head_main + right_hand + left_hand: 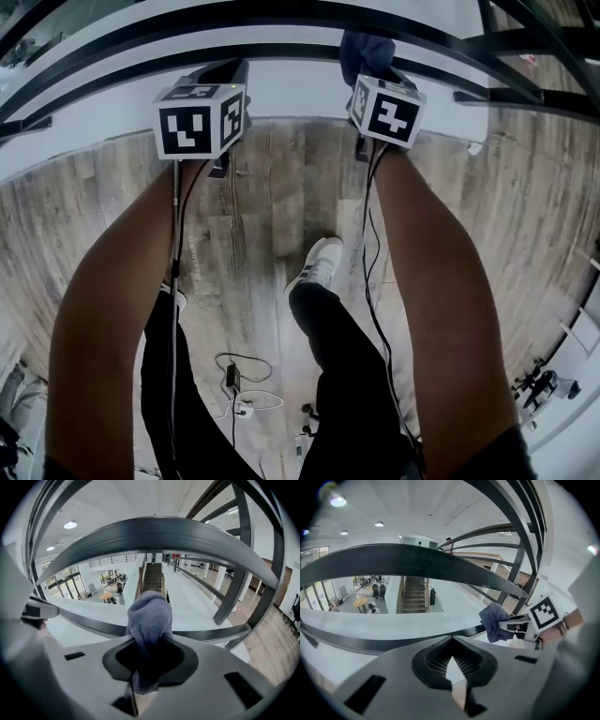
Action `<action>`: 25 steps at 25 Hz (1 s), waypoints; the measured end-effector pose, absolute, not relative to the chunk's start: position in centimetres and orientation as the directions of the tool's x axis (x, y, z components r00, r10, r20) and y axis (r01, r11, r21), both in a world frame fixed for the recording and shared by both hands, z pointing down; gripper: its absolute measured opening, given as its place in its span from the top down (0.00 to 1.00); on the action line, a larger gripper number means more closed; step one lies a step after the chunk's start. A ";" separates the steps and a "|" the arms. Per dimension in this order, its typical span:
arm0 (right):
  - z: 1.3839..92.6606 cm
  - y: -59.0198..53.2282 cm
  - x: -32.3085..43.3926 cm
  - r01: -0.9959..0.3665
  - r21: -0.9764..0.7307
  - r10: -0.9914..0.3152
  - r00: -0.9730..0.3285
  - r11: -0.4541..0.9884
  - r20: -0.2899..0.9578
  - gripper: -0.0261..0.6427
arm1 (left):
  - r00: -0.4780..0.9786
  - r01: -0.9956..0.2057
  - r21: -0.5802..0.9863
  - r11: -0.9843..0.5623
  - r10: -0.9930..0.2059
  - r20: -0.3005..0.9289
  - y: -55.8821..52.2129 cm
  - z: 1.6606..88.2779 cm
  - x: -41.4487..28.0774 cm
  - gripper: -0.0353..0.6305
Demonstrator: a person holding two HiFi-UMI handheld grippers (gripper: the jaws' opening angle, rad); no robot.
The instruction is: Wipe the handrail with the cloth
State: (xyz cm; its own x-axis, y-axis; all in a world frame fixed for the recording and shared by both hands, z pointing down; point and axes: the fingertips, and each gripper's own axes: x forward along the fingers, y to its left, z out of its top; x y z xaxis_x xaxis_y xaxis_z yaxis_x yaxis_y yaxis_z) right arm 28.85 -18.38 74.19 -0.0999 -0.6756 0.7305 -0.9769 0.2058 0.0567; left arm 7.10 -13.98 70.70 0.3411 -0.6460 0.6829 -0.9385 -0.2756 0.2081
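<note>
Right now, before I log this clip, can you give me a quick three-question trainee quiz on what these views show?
1. True or false: the left gripper holds the cloth.
2. Pick one: the floor under the person's feet is A carpet, B wood planks, C tiles.
3. Fill in: the handrail is ___ in colour.

Key: 1 false, the right gripper is shut on it, and the left one is shut and empty; 2 B; 3 dark.
</note>
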 end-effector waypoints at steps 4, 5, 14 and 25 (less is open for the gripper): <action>74.2 -18.8 34.5 -0.980 0.068 -0.678 -0.080 0.188 0.731 0.85 | 0.348 -0.936 0.215 -0.280 -0.637 0.687 -14.8 71.4 12.0 0.94; 74.2 -19.0 36.0 -0.981 0.071 -0.680 -0.073 0.181 0.730 0.85 | 0.351 -0.936 0.230 -0.268 -0.635 0.688 -14.9 71.6 13.2 0.94; 74.4 -19.6 48.4 -0.990 0.114 -0.693 0.025 0.083 0.721 0.85 | 0.415 -0.910 0.319 -0.265 -0.601 0.683 -15.9 72.5 24.1 0.94; 73.0 -19.7 57.0 -0.980 0.197 -0.695 0.123 0.027 0.708 0.85 | 0.418 -0.898 0.220 -0.381 -0.581 0.699 -16.5 71.2 26.9 0.94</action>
State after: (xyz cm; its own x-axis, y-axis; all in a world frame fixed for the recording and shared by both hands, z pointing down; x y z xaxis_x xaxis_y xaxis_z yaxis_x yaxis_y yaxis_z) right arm 57.02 -19.70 73.04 0.1233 -0.6952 0.7082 -0.9800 0.0271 0.1972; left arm 26.87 -16.46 71.17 0.4175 -0.5806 0.6990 -0.8980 -0.3812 0.2197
